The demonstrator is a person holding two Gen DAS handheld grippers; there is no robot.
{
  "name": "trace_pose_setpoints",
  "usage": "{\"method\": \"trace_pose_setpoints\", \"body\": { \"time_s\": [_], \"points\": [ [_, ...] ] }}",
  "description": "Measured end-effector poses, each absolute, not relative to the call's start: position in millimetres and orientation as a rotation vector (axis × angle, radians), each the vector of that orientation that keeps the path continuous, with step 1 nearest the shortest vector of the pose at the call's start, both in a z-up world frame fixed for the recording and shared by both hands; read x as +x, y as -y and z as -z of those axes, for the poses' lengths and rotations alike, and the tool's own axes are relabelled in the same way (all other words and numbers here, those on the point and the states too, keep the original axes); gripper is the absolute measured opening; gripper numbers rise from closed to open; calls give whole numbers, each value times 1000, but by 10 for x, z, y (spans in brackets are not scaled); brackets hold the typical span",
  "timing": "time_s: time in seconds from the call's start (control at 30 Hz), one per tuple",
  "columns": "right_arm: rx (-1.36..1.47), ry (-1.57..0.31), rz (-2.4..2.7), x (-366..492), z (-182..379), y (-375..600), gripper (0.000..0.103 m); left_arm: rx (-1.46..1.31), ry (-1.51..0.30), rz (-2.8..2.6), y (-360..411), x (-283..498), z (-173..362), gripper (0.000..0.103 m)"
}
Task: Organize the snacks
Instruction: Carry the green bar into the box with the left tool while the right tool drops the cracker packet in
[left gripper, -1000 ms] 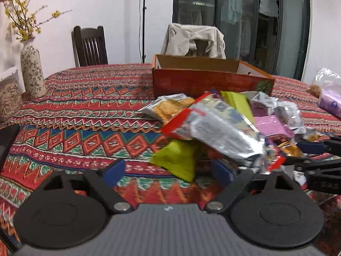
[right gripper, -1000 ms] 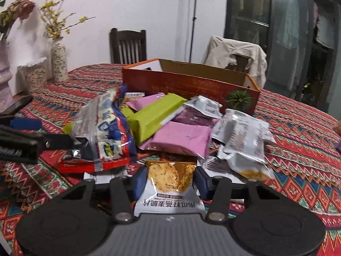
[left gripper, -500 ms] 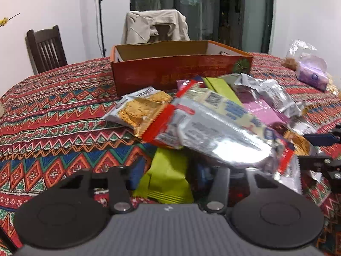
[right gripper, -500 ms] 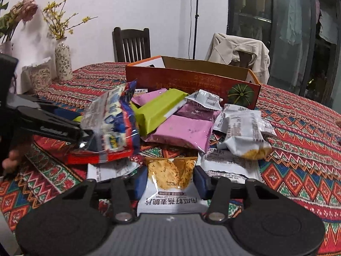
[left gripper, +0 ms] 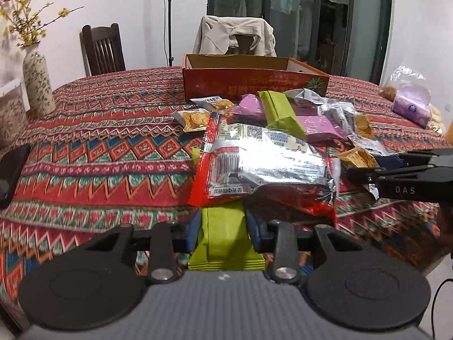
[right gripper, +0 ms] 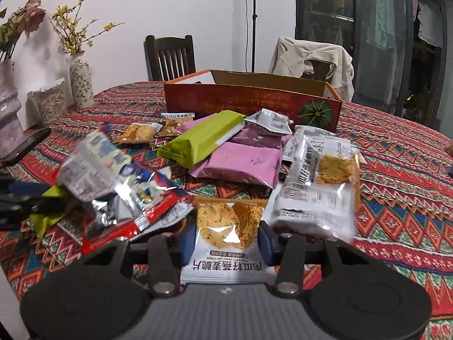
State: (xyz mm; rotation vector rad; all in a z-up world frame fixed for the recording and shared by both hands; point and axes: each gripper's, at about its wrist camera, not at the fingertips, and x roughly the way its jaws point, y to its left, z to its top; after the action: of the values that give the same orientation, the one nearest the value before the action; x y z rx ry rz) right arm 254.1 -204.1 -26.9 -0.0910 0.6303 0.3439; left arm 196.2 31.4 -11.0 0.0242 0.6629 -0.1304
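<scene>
The table [left gripper: 99,147], under a red zigzag-patterned cloth, fills both views. Toward its far side stands an open orange cardboard box [left gripper: 254,85] with a green pumpkin printed on its front corner. Beyond the table are a dark wooden chair [left gripper: 103,49] and a second chair draped with a beige jacket [left gripper: 236,36]. At the table's left edge a speckled vase [left gripper: 38,85] holds yellow-flowered twigs.

In front of the box lies the heap of snacks [right gripper: 235,153]: pink packets, a long green bar packet leaning across them, silver-backed wrappers and small clear packs of golden crackers. Nearest the left wrist camera a large silver and red bag [left gripper: 263,170] lies on top of the near end of the pile, blurred in the right wrist view.

The left tool [left gripper: 223,226] has its blue pads on either side of a green snack packet [left gripper: 223,240] and its jaws are closing on it; the pads sit against the packet's two edges, and the packet's far end disappears under the silver and red bag. The right tool [right gripper: 228,240] is clamped on a white cracker packet [right gripper: 228,243] with a clear window showing two round crackers, just in front of the pile. In the left wrist view the right tool shows at the right edge, its fingers reaching toward the heap.
</scene>
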Motion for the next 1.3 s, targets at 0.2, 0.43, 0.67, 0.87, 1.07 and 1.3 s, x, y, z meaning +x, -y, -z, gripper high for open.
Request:
{"method": "trace_pose_setpoints", "body": {
  "time_s": [0.2,0.43,0.67,0.87,1.07,1.3],
  "points": [
    [-65,-631,-329,2268,262,2194,44,54,-682,96,-221,2117,187,46],
    [-35,-597,-332,2061,195,2282,44,24,-612,106,-226,2331,-131,34],
    [-9,-525,-340,2101,30,2323,44,63,-521,75,-141,2776,-475,34],
    [-23,-469,-345,2331,-216,2426,44,73,-459,108,-43,3029,-772,34],
    [-54,-400,-357,2951,-635,2553,44,28,-426,123,-100,3588,-1111,34],
    [-34,-458,-363,4448,-984,2596,44,22,-480,63,-116,4870,-1149,34]
  ]
}}
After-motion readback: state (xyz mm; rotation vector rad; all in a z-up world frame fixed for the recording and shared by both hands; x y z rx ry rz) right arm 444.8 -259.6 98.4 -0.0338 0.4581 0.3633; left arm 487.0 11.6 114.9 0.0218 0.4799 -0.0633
